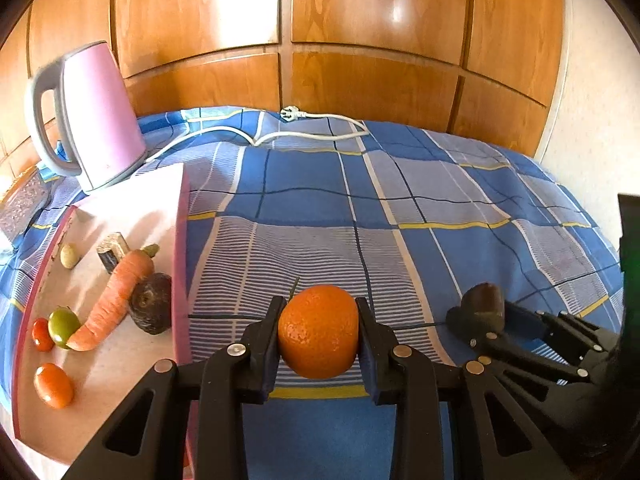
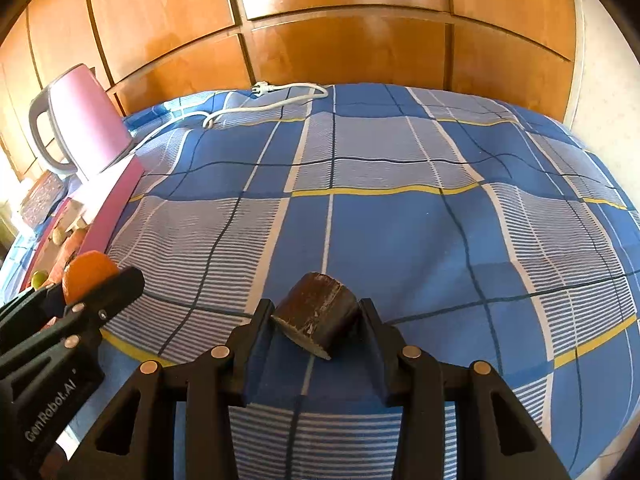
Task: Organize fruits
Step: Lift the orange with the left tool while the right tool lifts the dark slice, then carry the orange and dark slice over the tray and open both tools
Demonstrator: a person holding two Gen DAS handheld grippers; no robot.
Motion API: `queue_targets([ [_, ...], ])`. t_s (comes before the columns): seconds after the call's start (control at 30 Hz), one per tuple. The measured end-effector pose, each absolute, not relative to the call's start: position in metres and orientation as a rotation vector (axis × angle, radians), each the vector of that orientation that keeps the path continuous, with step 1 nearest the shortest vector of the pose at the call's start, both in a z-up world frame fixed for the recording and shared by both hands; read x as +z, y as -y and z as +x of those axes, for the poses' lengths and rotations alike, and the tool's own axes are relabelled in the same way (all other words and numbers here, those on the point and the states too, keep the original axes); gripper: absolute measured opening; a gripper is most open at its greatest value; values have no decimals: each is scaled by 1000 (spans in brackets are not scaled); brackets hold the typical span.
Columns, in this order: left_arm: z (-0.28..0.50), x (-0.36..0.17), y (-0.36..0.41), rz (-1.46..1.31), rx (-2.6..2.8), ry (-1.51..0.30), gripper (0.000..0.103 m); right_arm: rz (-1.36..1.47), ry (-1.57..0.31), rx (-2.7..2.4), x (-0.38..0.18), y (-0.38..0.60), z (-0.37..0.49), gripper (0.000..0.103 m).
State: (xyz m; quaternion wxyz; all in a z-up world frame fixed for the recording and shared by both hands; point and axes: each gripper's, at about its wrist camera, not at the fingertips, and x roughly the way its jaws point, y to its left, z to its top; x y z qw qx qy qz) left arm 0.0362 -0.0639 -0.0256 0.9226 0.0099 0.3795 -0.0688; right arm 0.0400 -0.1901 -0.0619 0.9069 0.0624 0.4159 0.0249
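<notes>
While the left gripper (image 1: 318, 336) clamps the orange (image 1: 319, 330), only its view shows the carrot (image 1: 116, 300) (right gripper (image 2: 316, 326) cannot tell).

Glossy varnished wooden panels (image 1: 280, 20); matt woven checked cloth (image 1: 400, 208); dimpled, slightly shiny orange (image 1: 319, 332); smooth pink plastic kettle (image 1: 102, 116); matt black plastic gripper fingers (image 2: 256, 344)

An orange mandarin (image 1: 318, 332), a dark-brown chunk (image 2: 318, 316), a pink kettle (image 1: 100, 116), a blue checked bedsheet (image 1: 400, 208) with yellow lines.

left gripper (image 1: 319, 334) fingers clamped tight; right gripper (image 2: 316, 326) fingers pressed on a held piece
</notes>
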Motion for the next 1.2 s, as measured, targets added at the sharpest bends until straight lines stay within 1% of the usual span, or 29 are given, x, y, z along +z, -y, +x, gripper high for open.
queue_targets([
  [0.27,31,-10,50,-10,-136,-747,33,134,-876,76,-60,184,39,43],
  [0.57,31,2,14,-74,-70,-737,33,110,-895,132,-57,167,41,43],
  [0.87,34,17,-53,-176,56,-706,33,78,-871,233,-33,142,46,43],
  [1.2,37,18,-132,-296,199,-706,33,14,-840,477,-3,81,53,43],
])
